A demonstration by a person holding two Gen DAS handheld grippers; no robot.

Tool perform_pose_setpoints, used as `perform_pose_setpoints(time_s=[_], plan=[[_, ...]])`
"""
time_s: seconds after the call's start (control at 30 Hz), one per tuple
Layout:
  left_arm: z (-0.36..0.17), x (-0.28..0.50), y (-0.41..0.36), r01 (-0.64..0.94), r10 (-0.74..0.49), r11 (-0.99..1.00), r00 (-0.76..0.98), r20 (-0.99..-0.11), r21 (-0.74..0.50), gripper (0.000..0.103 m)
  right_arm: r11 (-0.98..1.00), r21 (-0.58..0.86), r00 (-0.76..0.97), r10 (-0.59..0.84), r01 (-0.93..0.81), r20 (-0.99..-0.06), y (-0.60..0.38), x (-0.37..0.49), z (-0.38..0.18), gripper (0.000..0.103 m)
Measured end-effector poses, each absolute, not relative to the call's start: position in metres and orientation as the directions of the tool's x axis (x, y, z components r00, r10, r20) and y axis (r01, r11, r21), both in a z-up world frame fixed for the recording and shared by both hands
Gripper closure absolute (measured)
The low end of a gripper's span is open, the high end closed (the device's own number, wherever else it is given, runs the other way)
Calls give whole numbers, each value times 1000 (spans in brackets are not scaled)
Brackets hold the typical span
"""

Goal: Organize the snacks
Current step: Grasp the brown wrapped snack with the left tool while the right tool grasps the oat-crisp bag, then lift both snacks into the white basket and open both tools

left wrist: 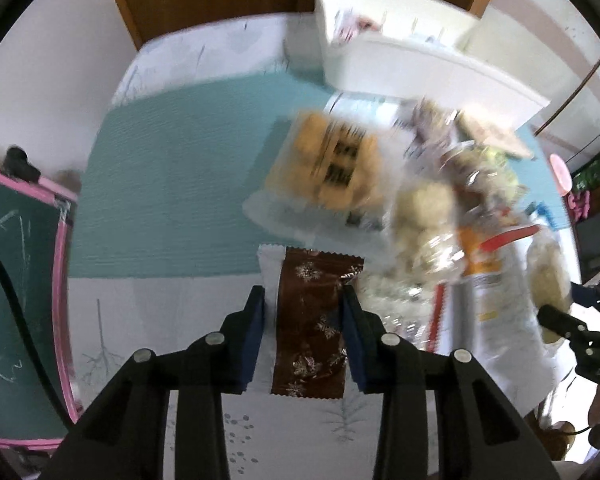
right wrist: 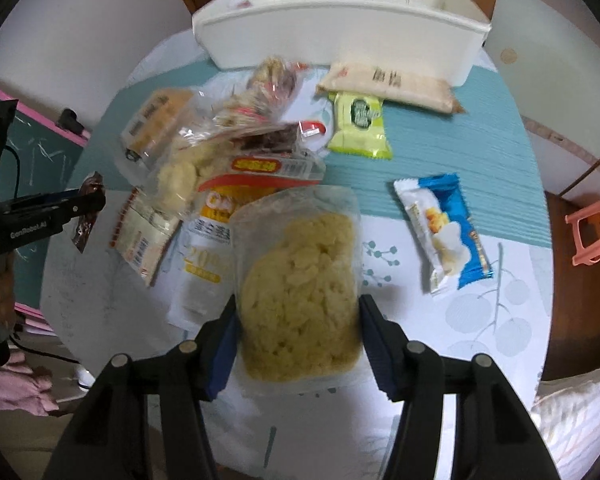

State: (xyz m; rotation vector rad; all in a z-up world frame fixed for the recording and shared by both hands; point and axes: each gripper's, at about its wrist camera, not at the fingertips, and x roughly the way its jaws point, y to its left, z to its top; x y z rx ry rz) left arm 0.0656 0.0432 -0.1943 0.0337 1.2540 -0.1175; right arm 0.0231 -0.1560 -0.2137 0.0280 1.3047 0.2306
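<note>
left tongs [left wrist: 304,300] clamped on brown wrapper [left wrist: 310,320], lifted above surface [left wrist: 172,184]. right tongs [right wrist: 298,316] gripping clear bag of yellow chips [right wrist: 300,292] by its sides. snack pile [right wrist: 220,152] far left of it, blue packet [right wrist: 444,232] right. white bin [right wrist: 340,28] at far edge.

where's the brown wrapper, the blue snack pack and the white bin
brown wrapper [left wrist: 308,320], left wrist view, middle of the pack between the pads
blue snack pack [right wrist: 446,232], right wrist view, middle of the wrapper's printed face
white bin [right wrist: 340,36], right wrist view, near wall
</note>
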Motion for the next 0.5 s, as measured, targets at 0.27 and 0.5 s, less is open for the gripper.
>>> perform_pose_setpoints(time_s=[0.27, 0.5], plan=[[-122, 78, 6, 196, -140, 979, 430, -892, -59, 68, 964, 224, 355, 263, -147, -897, -160, 26, -154, 46], [-59, 132, -36, 273, -174, 962, 522, -835, -30, 68, 955, 258, 469, 298, -148, -831, -166, 72, -96, 46]])
